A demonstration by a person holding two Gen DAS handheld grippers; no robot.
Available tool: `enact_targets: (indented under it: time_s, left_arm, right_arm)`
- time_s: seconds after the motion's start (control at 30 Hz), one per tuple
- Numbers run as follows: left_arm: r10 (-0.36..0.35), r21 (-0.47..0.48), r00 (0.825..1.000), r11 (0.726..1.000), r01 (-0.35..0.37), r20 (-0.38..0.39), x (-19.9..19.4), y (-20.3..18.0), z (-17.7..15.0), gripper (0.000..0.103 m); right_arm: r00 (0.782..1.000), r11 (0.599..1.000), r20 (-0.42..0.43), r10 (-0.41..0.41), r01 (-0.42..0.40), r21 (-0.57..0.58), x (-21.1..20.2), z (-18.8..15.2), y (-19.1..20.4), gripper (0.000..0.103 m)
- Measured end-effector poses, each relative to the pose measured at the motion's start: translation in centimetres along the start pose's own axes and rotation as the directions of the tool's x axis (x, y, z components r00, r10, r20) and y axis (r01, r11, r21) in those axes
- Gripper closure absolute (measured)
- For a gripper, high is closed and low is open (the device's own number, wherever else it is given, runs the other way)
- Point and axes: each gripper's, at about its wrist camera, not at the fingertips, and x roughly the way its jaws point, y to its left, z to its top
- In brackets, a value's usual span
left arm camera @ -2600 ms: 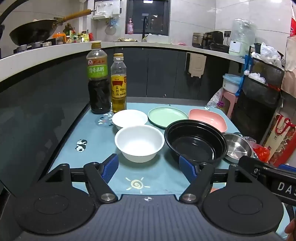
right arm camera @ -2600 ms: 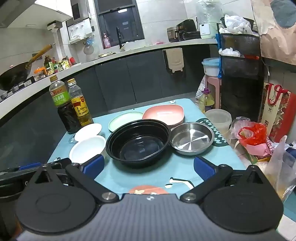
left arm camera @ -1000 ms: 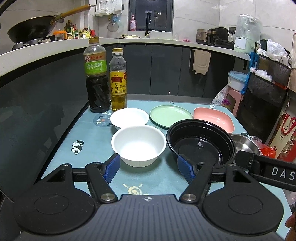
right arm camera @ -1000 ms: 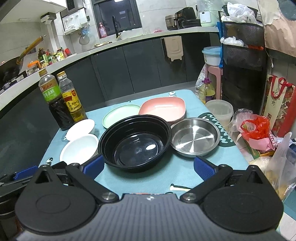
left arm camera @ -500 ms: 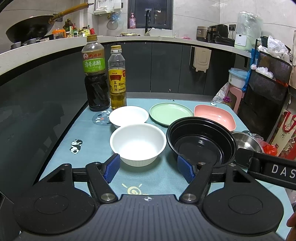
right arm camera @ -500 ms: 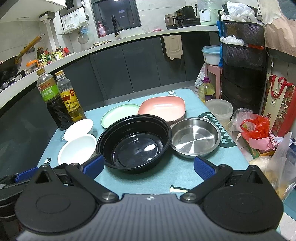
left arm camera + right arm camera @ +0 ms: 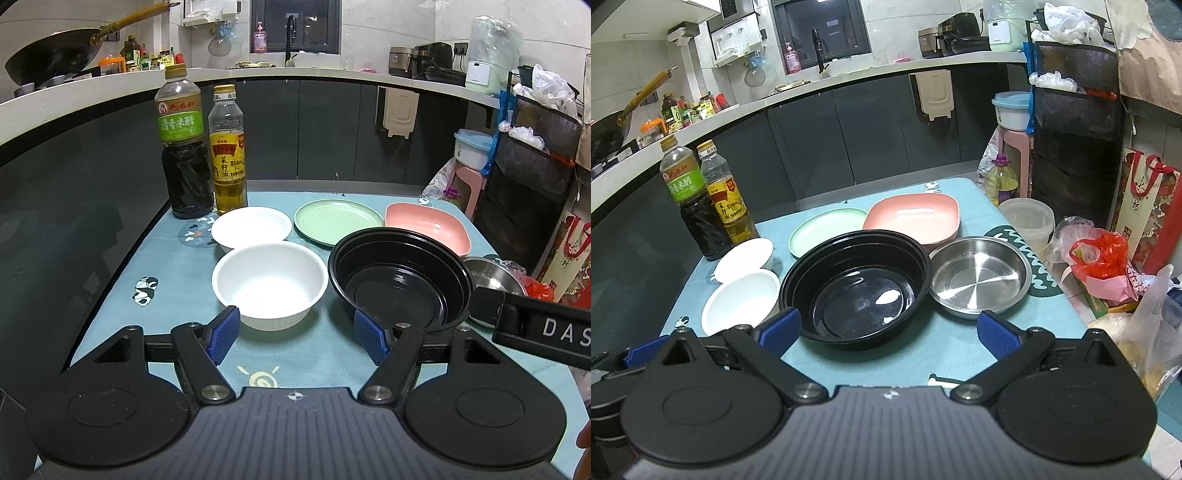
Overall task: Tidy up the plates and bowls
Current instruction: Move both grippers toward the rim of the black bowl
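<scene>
On the teal table (image 7: pixel 173 284) stand a white bowl (image 7: pixel 269 284), a smaller white bowl (image 7: pixel 251 226) behind it, a green plate (image 7: pixel 338 220), a pink dish (image 7: pixel 424 226), a big black bowl (image 7: pixel 399 280) and a steel bowl (image 7: pixel 489 275). My left gripper (image 7: pixel 295 334) is open and empty, just in front of the white bowl. My right gripper (image 7: pixel 888 334) is open and empty, just in front of the black bowl (image 7: pixel 857 286), with the steel bowl (image 7: pixel 979 277) to its right. The right view also shows the white bowl (image 7: pixel 740 302), green plate (image 7: pixel 823 229) and pink dish (image 7: pixel 914 216).
A dark vinegar bottle (image 7: pixel 184 147) and an oil bottle (image 7: pixel 227 151) stand at the table's back left. A clear tub (image 7: pixel 1027 221) stands at the right edge, with bags (image 7: pixel 1104 266) beyond it. Dark cabinets (image 7: pixel 325 129) run behind.
Both grippers have crept a little closer to the bowls. Nothing on the table has moved and both stay open.
</scene>
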Motion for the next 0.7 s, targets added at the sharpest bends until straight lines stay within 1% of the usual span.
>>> enact_targets:
  time_s: [0.5, 0.7]
  left_arm:
    - [-0.010, -0.019, 0.999, 1.000, 0.010, -0.030, 1.3, 0.0, 0.0, 0.037]
    - [-0.014, -0.024, 0.999, 1.000, 0.013, -0.040, 1.9, -0.1, -0.1, 0.037]
  right_arm:
    - [1.000, 1.000, 0.008, -0.015, 0.015, -0.026, 0.4, 0.0, 0.3, 0.044]
    - [0.998, 0.996, 0.039, -0.048, 0.051, -0.067, 0.5, -0.2, 0.7, 0.044]
